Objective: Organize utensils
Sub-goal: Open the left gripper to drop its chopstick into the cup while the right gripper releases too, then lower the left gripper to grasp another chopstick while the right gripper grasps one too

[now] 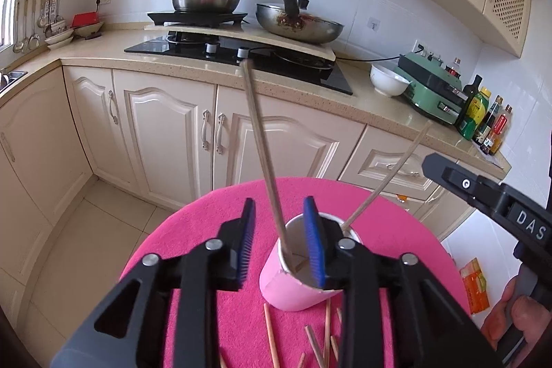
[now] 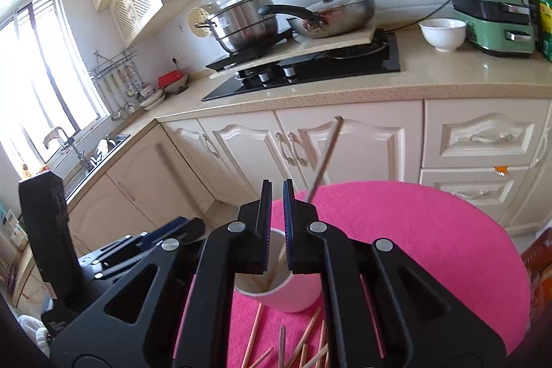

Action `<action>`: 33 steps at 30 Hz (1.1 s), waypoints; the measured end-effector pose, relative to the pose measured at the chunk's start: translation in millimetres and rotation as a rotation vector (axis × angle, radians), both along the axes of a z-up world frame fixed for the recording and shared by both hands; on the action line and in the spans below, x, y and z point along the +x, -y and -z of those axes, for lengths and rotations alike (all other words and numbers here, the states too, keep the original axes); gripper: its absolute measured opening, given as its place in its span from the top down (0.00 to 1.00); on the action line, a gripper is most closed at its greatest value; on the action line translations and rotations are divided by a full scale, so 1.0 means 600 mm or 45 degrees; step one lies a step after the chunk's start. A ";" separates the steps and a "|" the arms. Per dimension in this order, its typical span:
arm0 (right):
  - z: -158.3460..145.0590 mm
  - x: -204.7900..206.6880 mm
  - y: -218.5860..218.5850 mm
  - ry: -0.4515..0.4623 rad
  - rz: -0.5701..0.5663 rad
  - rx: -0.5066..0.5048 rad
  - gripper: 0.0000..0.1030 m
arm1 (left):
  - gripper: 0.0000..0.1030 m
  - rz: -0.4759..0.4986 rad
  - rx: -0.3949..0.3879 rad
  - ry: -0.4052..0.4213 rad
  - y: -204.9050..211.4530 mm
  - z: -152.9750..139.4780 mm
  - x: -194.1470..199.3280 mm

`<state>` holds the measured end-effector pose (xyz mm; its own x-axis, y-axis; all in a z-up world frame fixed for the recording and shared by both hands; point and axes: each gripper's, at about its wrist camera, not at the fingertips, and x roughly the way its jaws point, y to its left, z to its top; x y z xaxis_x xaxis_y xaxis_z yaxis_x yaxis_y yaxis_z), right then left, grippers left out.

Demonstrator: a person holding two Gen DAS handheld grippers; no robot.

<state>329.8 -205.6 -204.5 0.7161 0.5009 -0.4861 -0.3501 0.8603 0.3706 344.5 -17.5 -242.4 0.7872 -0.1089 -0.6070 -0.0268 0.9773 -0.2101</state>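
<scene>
Left wrist view: the left gripper (image 1: pixel 281 242) stands released above the pink cup (image 1: pixel 293 281) on the pink mat (image 1: pixel 396 230). One chopstick (image 1: pixel 265 157) rises between the pads untouched, toward 12 o'clock; another (image 1: pixel 390 175) leans toward 1 o'clock. Loose chopsticks (image 1: pixel 270 337) lie at 6 o'clock of the cup. The right gripper (image 2: pixel 277 223) is clenched, empty, over the cup's rim.
</scene>
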 end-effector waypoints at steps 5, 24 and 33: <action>0.004 -0.027 0.008 -0.025 0.027 -0.049 0.93 | 0.67 -0.008 0.030 -0.030 -0.010 -0.003 -0.021; 0.161 -0.158 0.019 -0.458 0.033 -0.361 0.92 | 0.67 -0.019 -0.026 -0.714 -0.053 0.192 -0.136; 0.205 -0.161 0.029 -0.605 0.017 -0.392 0.92 | 0.67 0.024 0.040 -0.826 -0.023 0.221 -0.121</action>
<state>233.4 -223.1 -327.4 0.3880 0.2778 -0.8788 -0.1947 0.9567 0.2165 271.9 -3.6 -375.0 0.2576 -0.0935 -0.9617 -0.1210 0.9843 -0.1281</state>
